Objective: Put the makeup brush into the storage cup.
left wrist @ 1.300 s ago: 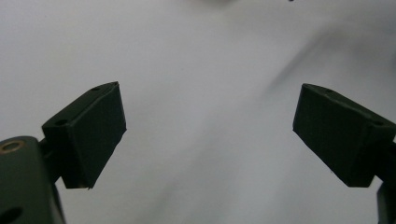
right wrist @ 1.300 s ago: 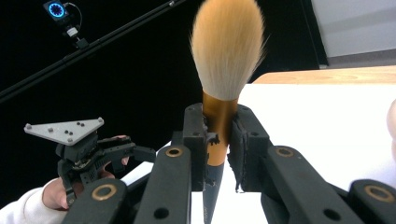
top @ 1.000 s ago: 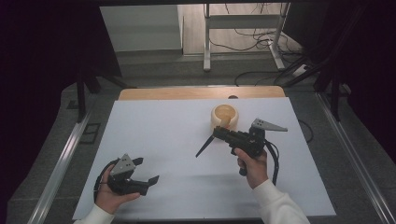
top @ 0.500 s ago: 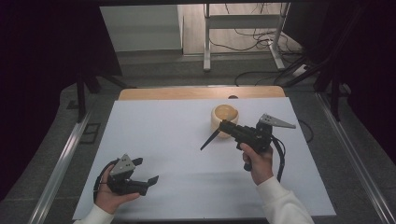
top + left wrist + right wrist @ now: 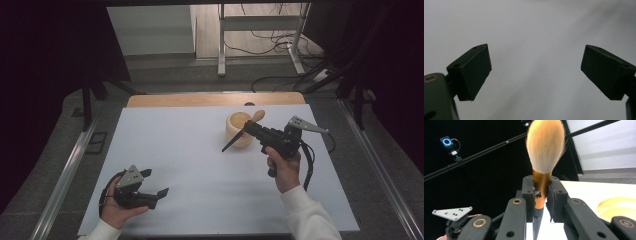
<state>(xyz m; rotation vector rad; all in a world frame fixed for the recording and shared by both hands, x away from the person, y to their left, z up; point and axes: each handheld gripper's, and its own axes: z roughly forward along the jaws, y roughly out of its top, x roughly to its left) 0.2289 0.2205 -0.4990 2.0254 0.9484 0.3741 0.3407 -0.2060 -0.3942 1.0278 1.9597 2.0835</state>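
A makeup brush [image 5: 238, 136] with a tan bristle head, a copper ferrule and a black handle is clamped in my right gripper [image 5: 247, 129], tilted, with its bristles up beside a round wooden bowl [image 5: 234, 126]. In the right gripper view the pads press on the brush [image 5: 545, 147] at its ferrule, inside the shut gripper [image 5: 541, 195]; the bowl's rim [image 5: 619, 208] lies at the right. My left gripper [image 5: 159, 196] rests at the front left of the white table [image 5: 190, 165], held in a hand. Its jaws stand wide apart over bare table [image 5: 535, 70].
A wooden strip [image 5: 200, 100] runs along the table's far edge. Metal rails flank the table, and cables lie on the floor behind. The left gripper's grey plate [image 5: 452, 213] sits low at the left of the right gripper view.
My right gripper has carried the brush up and to the right, so the bristles now sit by the bowl's right rim. The left gripper has stayed put.
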